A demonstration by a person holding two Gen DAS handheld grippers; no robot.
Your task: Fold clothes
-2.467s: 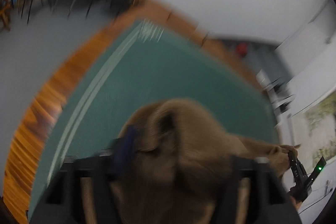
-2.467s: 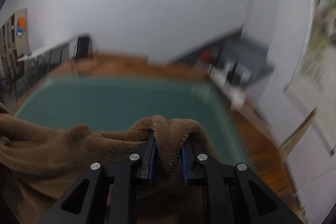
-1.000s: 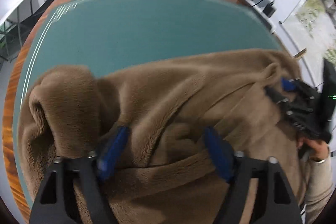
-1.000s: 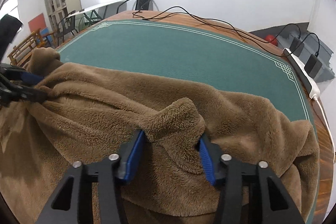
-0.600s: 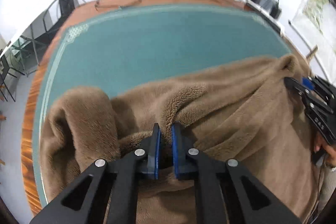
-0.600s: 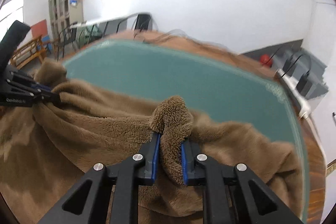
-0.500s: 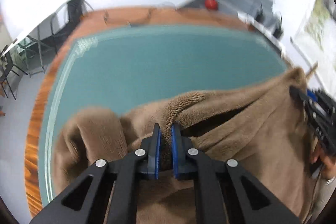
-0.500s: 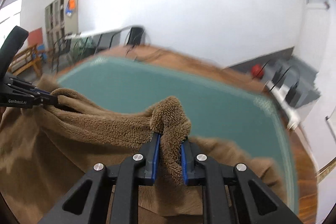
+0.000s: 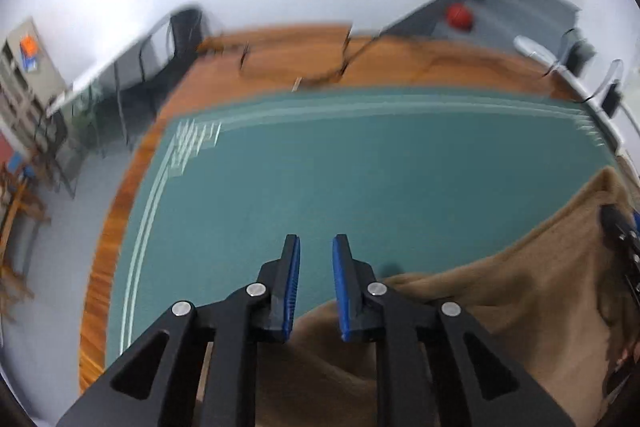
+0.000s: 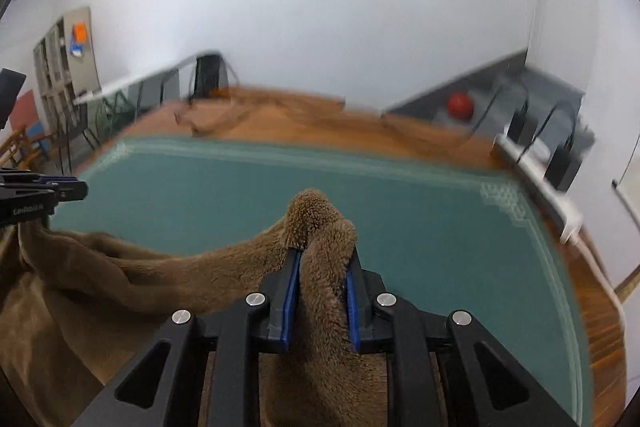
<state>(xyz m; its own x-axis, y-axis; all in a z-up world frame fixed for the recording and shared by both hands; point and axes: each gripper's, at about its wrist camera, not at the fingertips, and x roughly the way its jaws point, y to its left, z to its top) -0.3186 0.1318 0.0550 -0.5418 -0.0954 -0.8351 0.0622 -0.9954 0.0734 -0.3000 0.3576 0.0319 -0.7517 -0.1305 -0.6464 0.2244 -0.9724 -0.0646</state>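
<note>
Half a second ago the left gripper (image 9: 316,247) pinched a fold of the brown fleece garment (image 9: 500,311); now its jaws stand slightly spread with nothing between them, the fleece sagging below and behind them toward the green counter (image 9: 360,167). The right gripper (image 10: 322,251) keeps its jaws pressed on a bunched tuft of the garment, holding it up above the counter so the cloth hangs in a slack band toward the left gripper. Both grippers point level across the counter toward the far wall, the left one at the garment's left end.
</note>
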